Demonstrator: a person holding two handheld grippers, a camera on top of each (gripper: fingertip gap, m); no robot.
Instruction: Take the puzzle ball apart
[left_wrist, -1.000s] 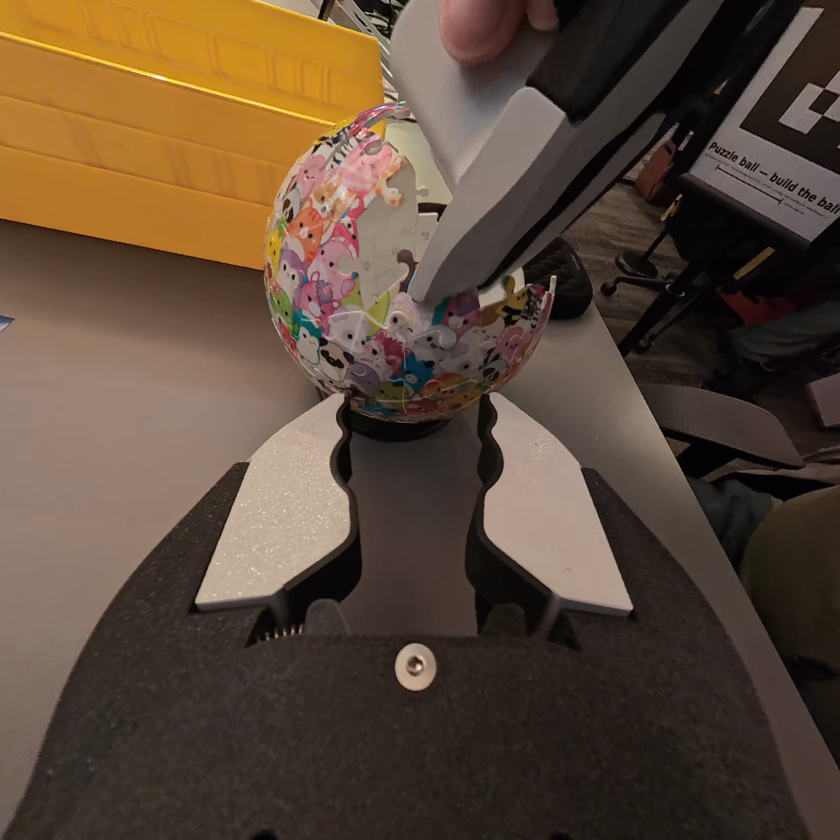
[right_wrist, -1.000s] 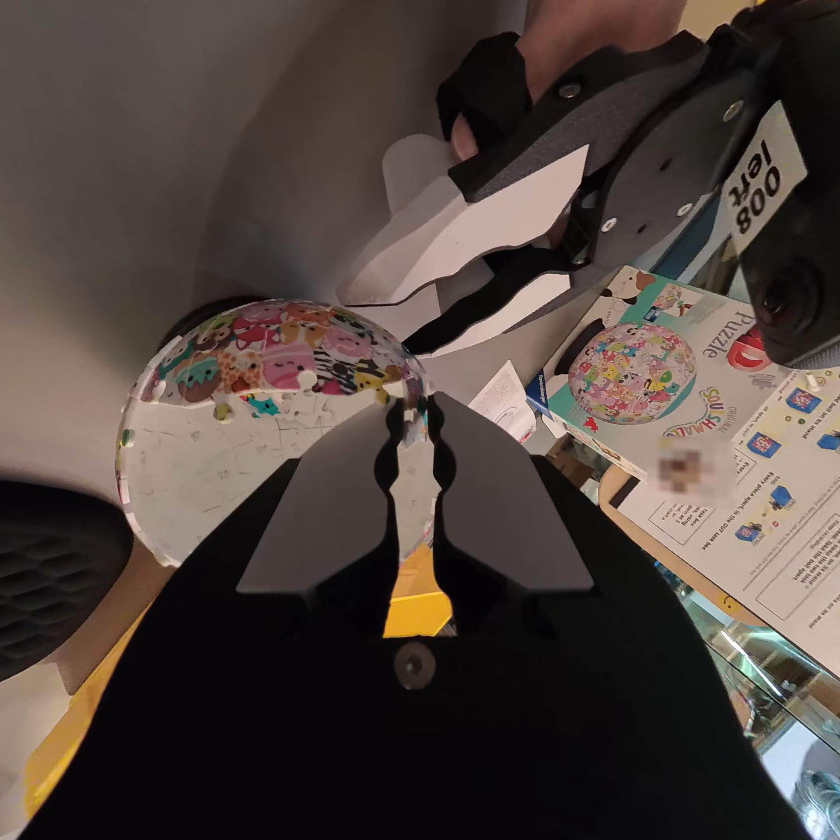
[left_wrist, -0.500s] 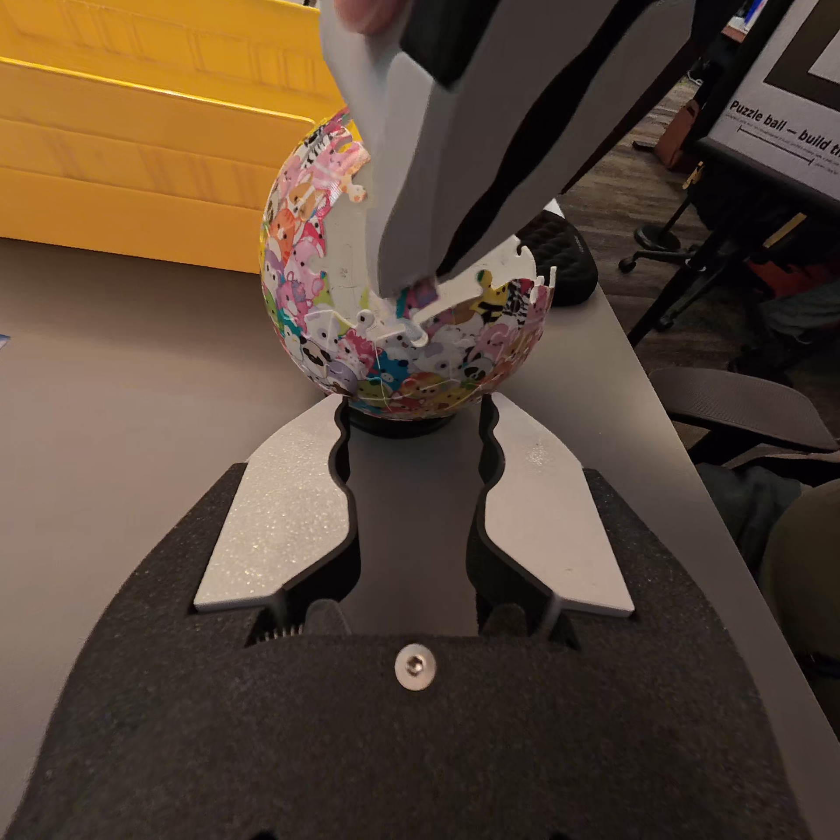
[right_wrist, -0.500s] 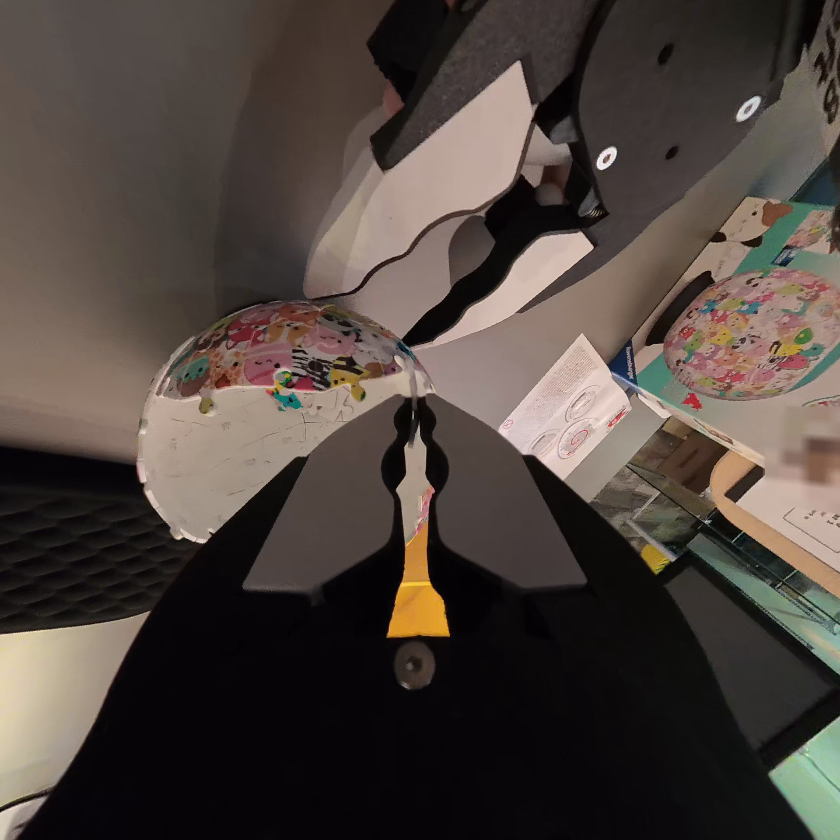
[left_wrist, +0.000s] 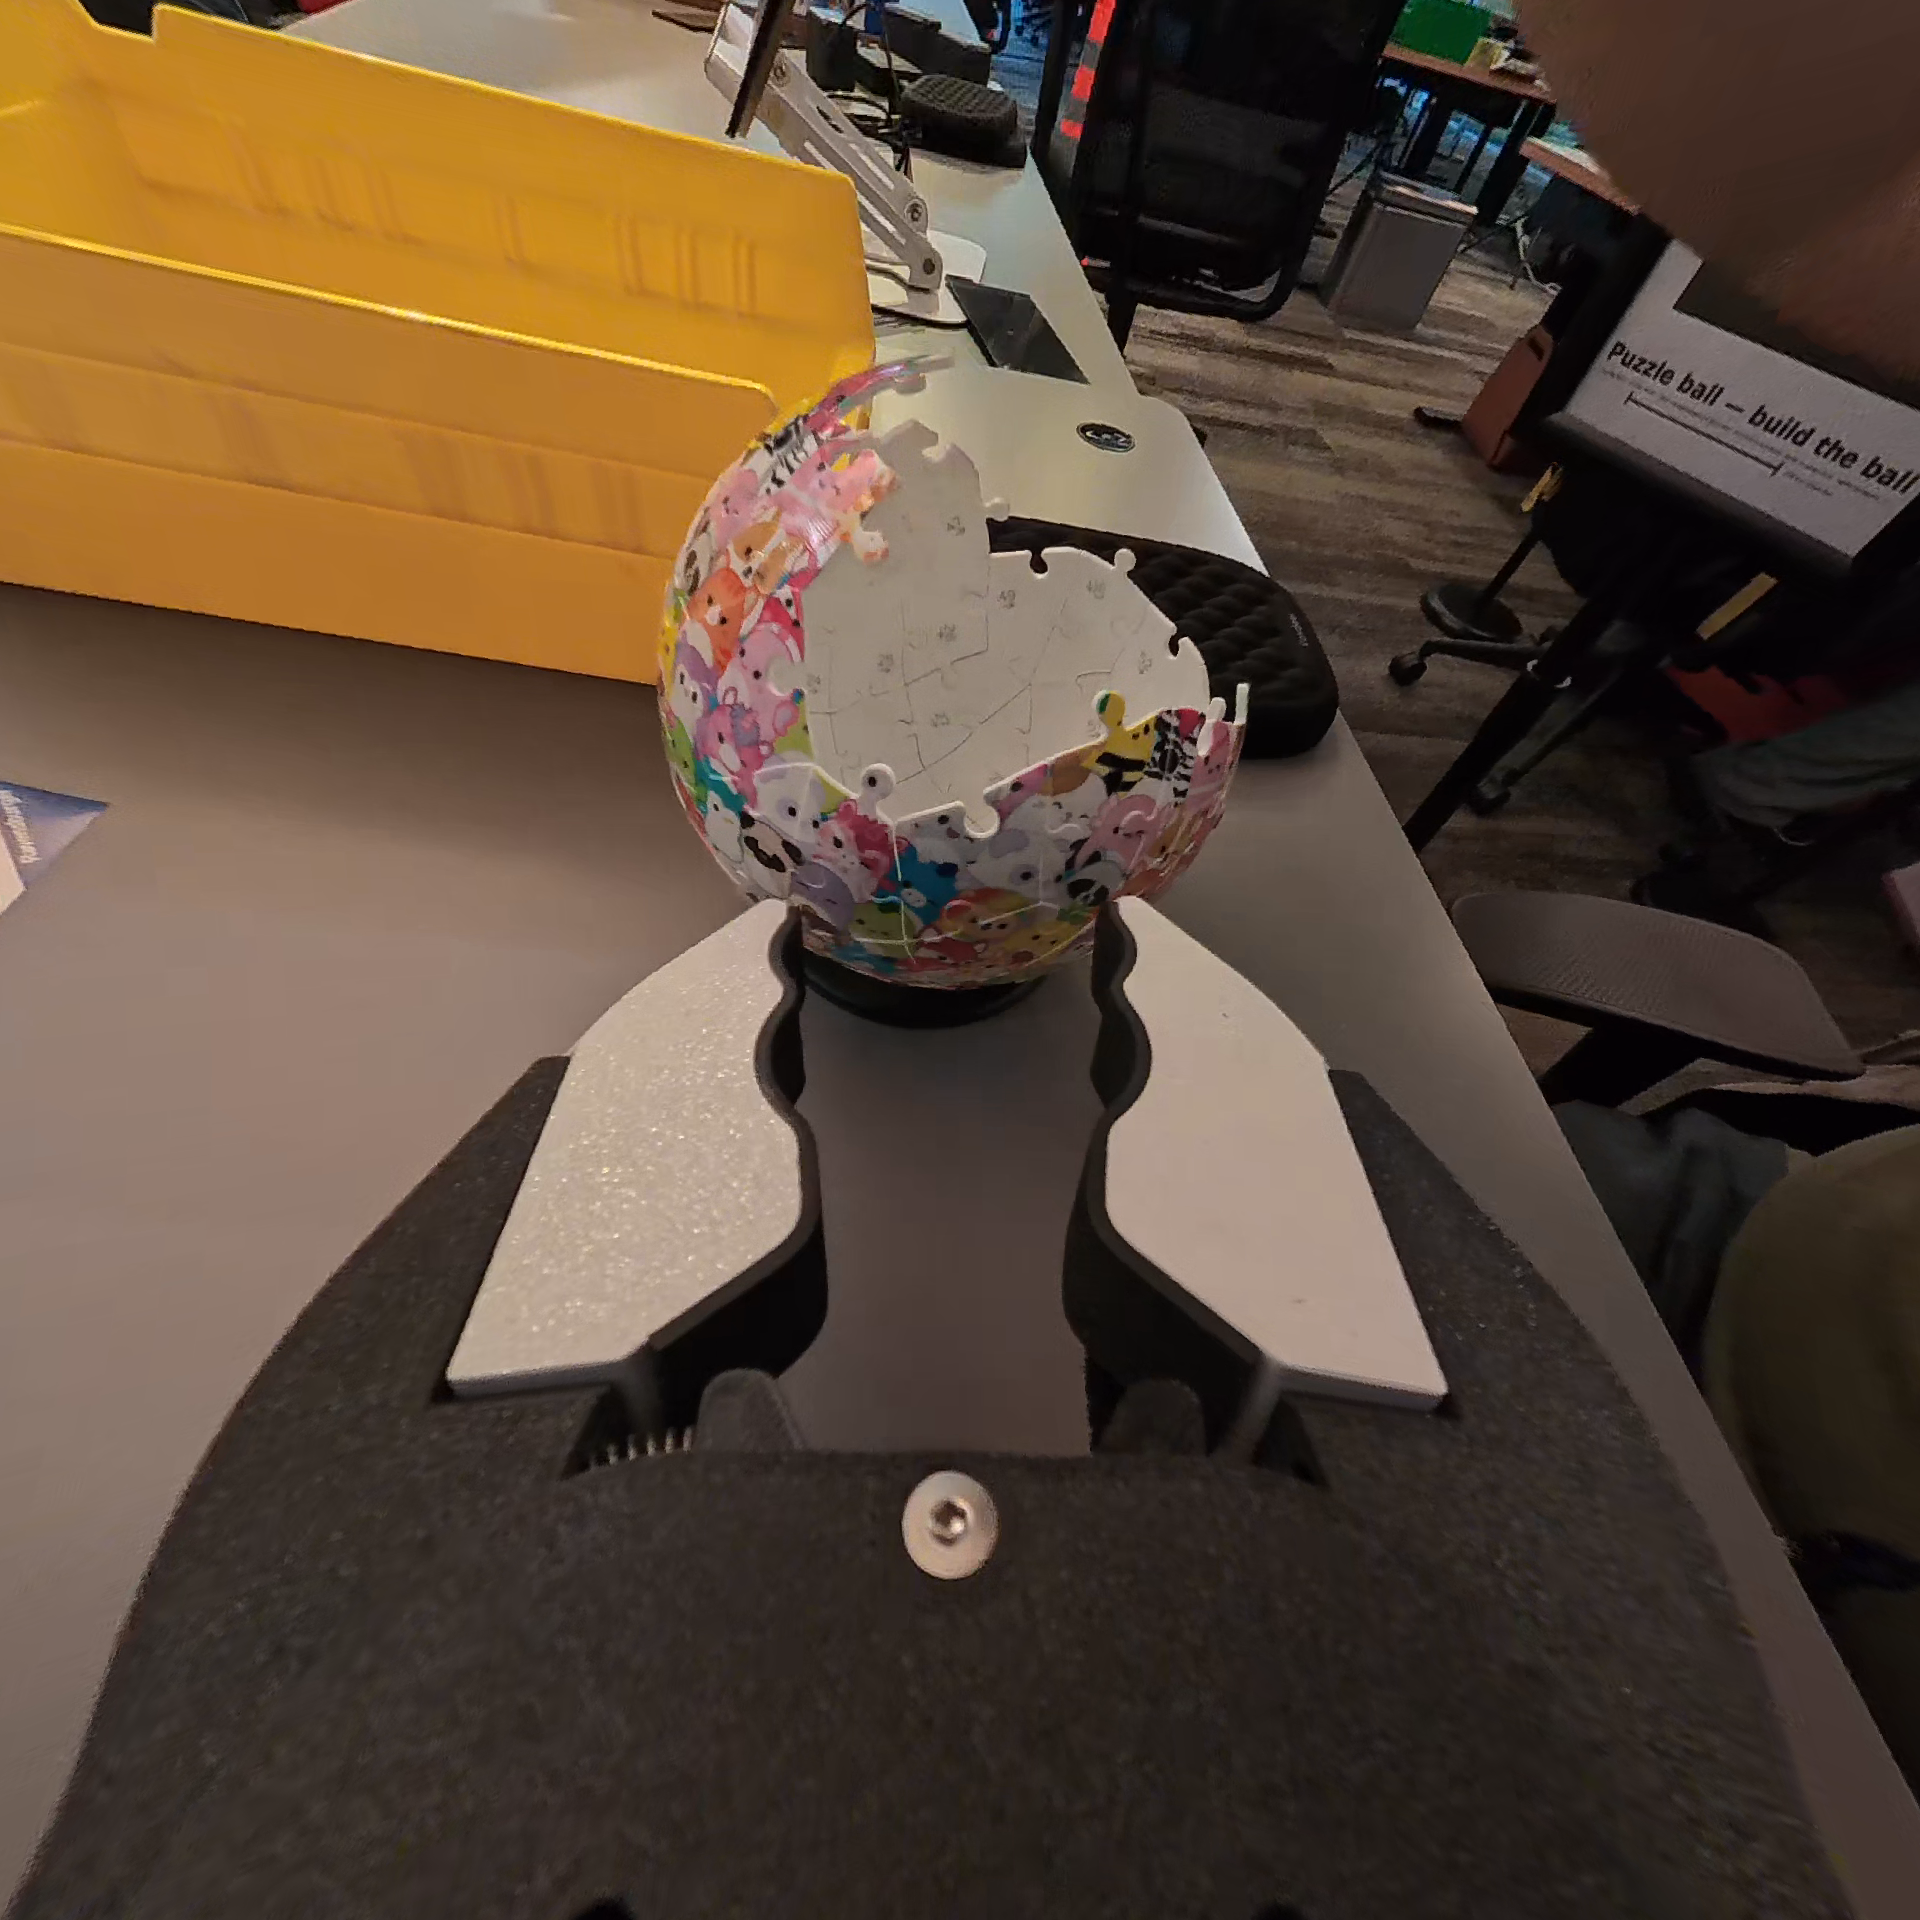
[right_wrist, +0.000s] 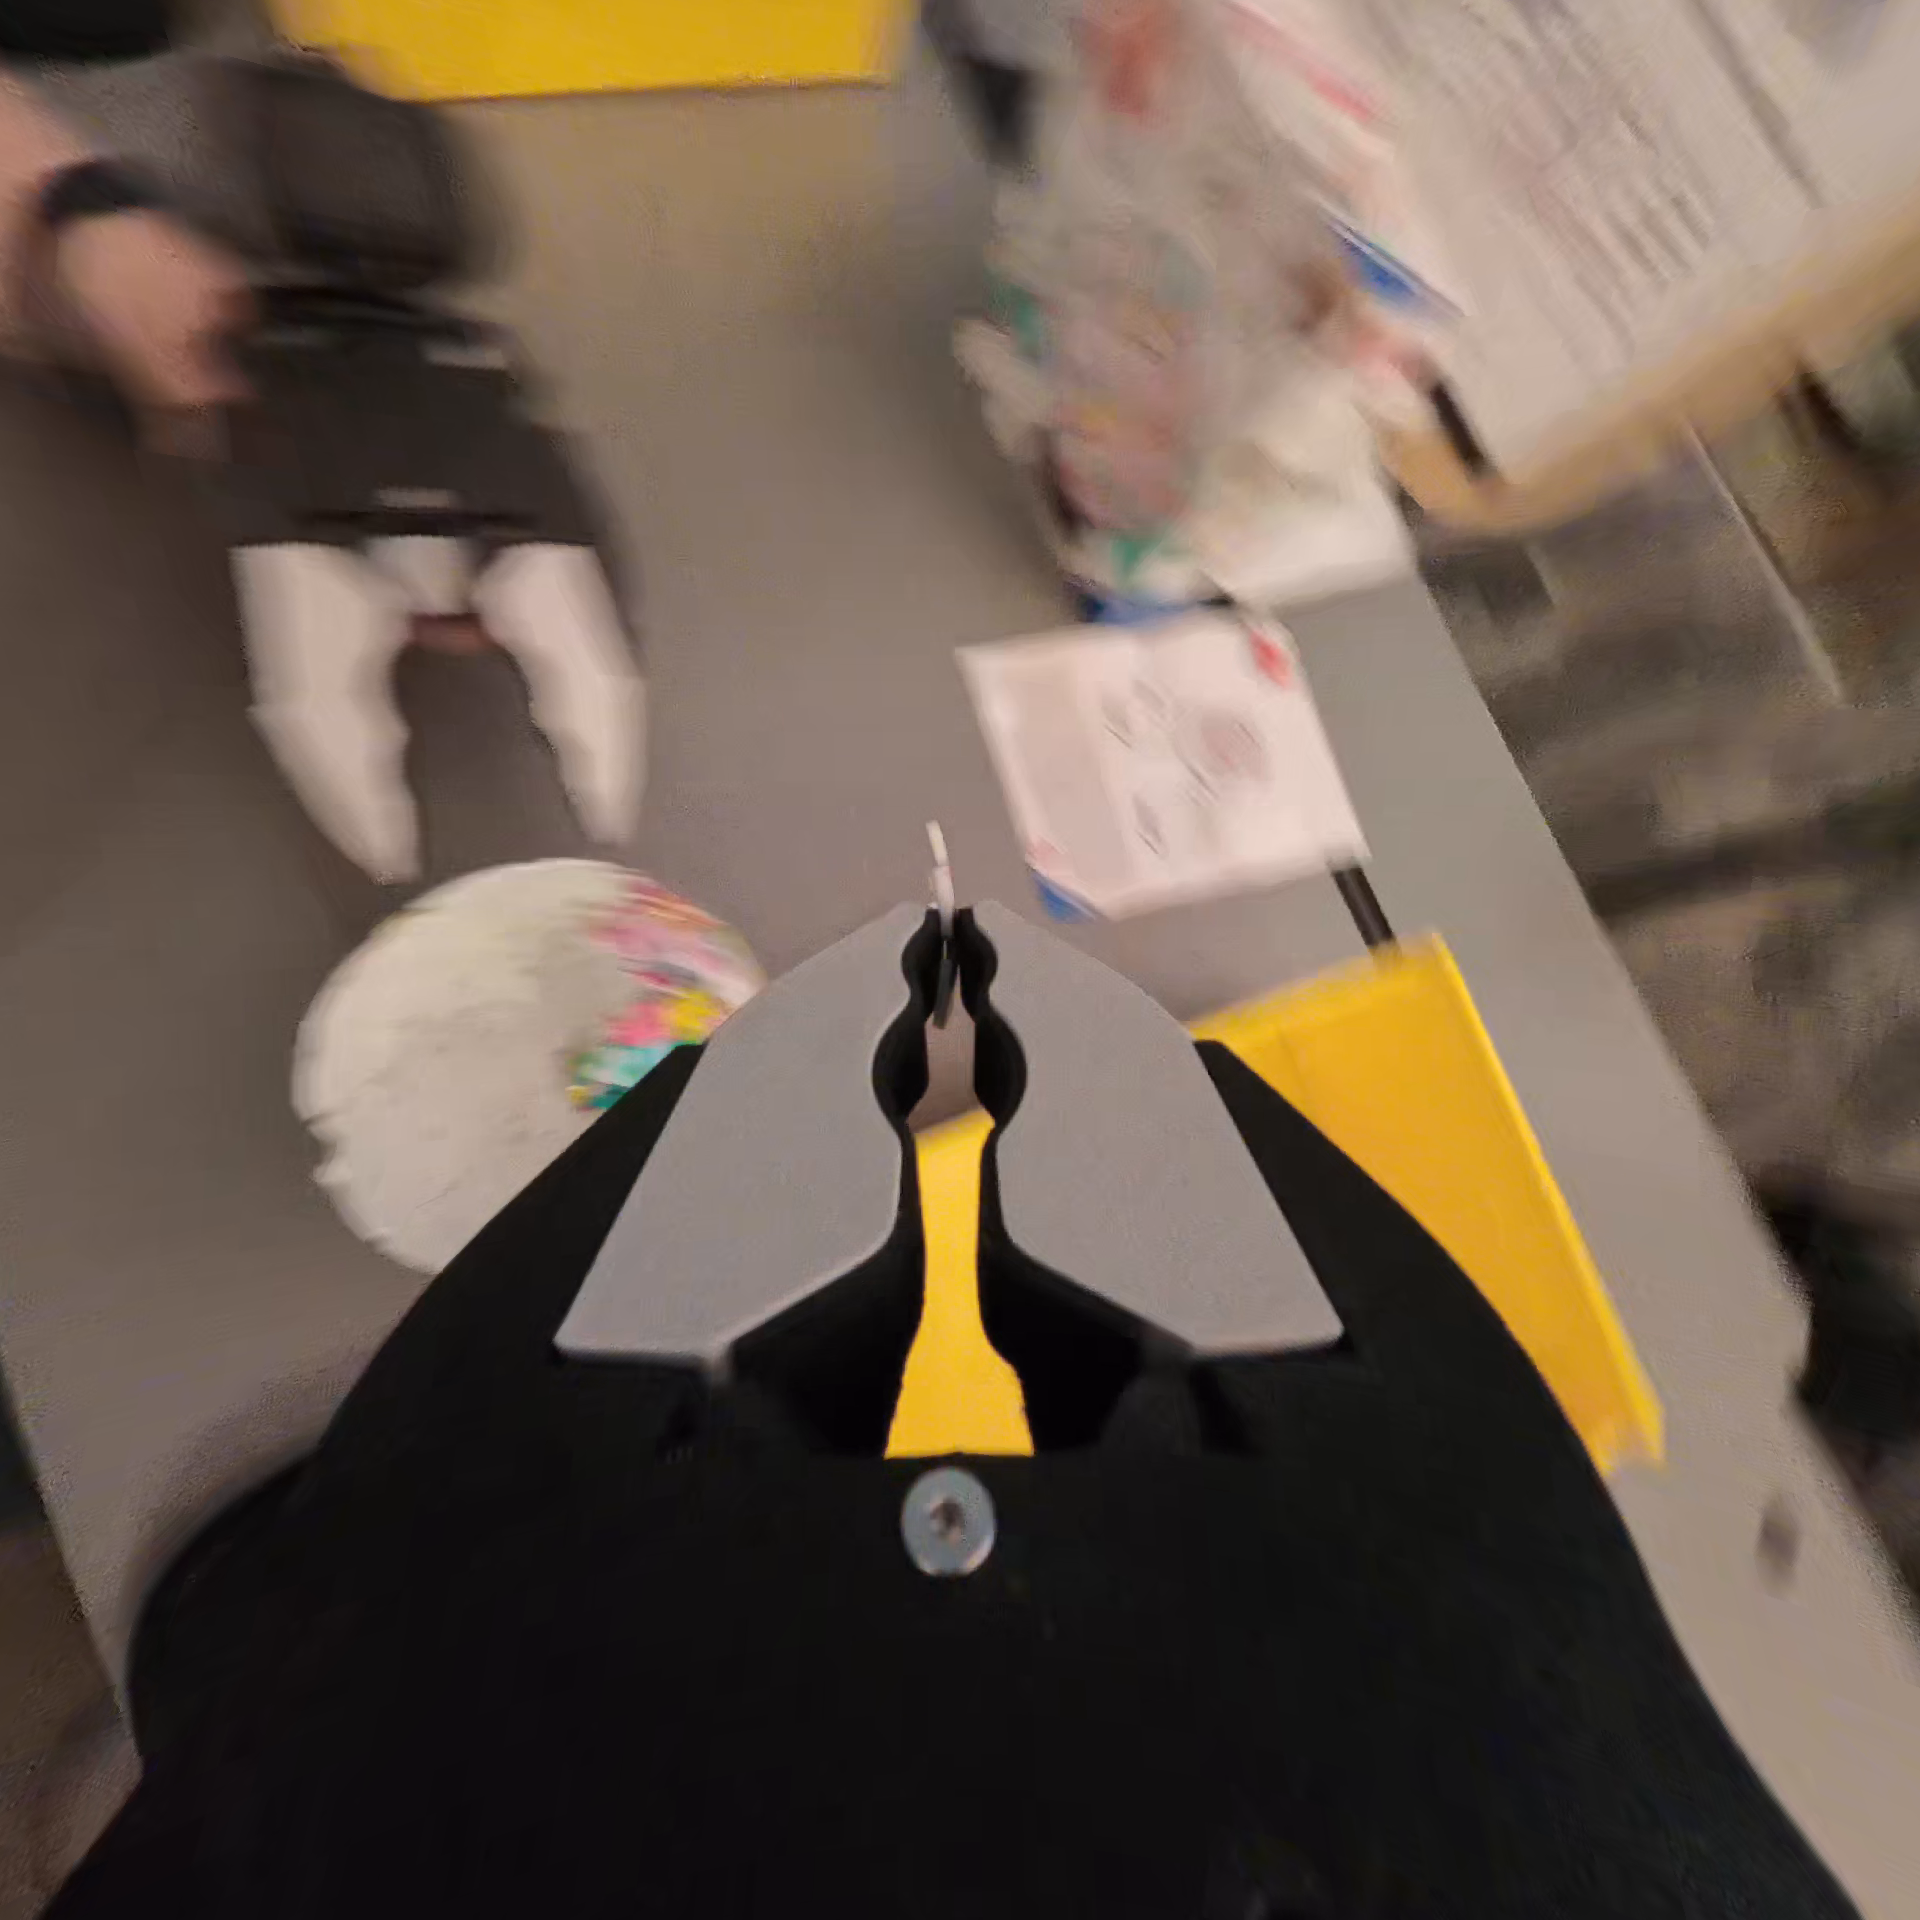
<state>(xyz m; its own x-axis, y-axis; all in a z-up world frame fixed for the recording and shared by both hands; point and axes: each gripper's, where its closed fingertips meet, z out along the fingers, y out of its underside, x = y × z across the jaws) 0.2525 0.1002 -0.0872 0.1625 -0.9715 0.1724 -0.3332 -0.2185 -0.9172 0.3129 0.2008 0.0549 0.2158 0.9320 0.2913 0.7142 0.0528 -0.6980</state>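
A half-opened puzzle ball (left_wrist: 940, 727) stood on a dark round stand (left_wrist: 914, 1000) on a grey table (left_wrist: 312, 935), its colourful shell broken away at the upper right to show the white inside. The left gripper (left_wrist: 945, 935) rested low on the table just in front of the ball, its fingers spread wide with a tip at either side of the stand and nothing between them. A yellow tray (left_wrist: 395, 343) lay behind the ball, and a black padded rest (left_wrist: 1236, 634) lay just beyond it near the table edge. In the blurred right wrist view, the right gripper (right_wrist: 948, 920) was raised above the table, its fingers clenched on a thin puzzle piece (right_wrist: 940, 883) seen edge-on and sticking out past the tips. Below it sat the ball (right_wrist: 499, 1039), the left gripper (right_wrist: 457, 821) beside it, and a white leaflet (right_wrist: 1153, 758) off to the right.
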